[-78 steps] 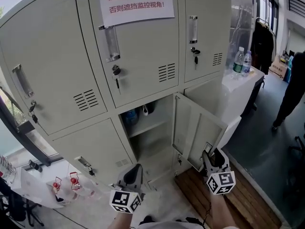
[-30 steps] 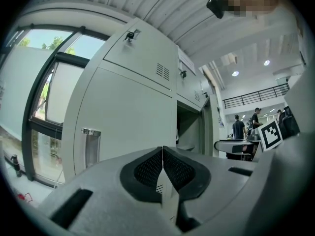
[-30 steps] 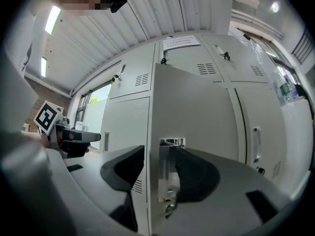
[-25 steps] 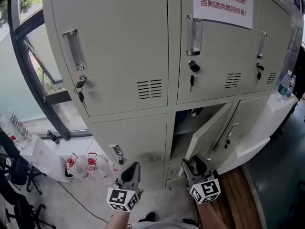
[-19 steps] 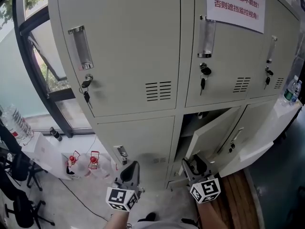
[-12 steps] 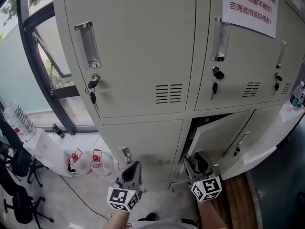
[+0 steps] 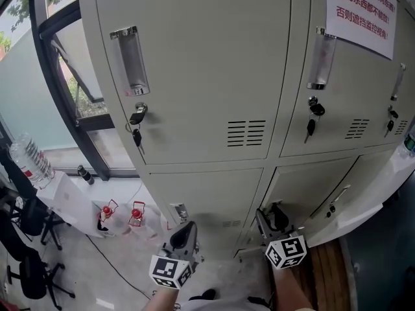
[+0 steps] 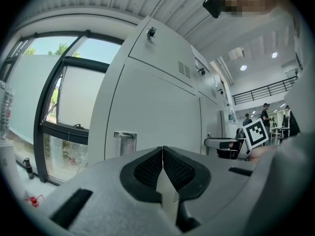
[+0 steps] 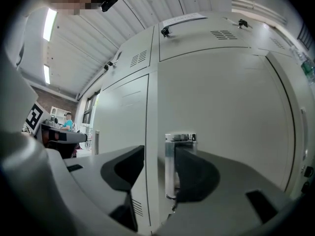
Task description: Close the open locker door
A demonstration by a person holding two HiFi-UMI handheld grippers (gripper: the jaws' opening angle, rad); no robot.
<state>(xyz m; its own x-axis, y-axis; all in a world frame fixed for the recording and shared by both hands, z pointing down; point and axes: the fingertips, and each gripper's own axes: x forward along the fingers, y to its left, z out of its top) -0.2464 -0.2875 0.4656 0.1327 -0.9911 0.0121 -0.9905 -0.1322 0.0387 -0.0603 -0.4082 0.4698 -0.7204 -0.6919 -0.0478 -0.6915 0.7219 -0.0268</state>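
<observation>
The lower middle locker door (image 7: 311, 186) lies almost flush with the grey cabinet front, its dark interior no longer visible. My right gripper (image 7: 272, 214) is up against the door's lower left corner, jaws open. In the right gripper view the door (image 9: 226, 122) fills the frame, and the right gripper (image 9: 160, 151) stands open with the door's metal handle (image 9: 170, 166) just beyond the gap between its jaws. My left gripper (image 7: 186, 229) hangs shut and empty before the lower left locker. The left gripper (image 8: 162, 149) shows its pads pressed together, facing that locker's handle (image 8: 124, 140).
A white table (image 7: 61, 196) with water bottles (image 7: 29, 157) stands at the left by the window. Two red-topped items (image 7: 120, 212) sit on the floor beneath. Another white table (image 7: 389, 173) juts in at the right over wooden flooring (image 7: 324, 264). Keys (image 7: 137, 135) hang in the upper locks.
The lower middle door has swung from wide open to almost flush with the cabinet, with my right gripper following it in. My view has turned left. The left gripper stayed shut.
</observation>
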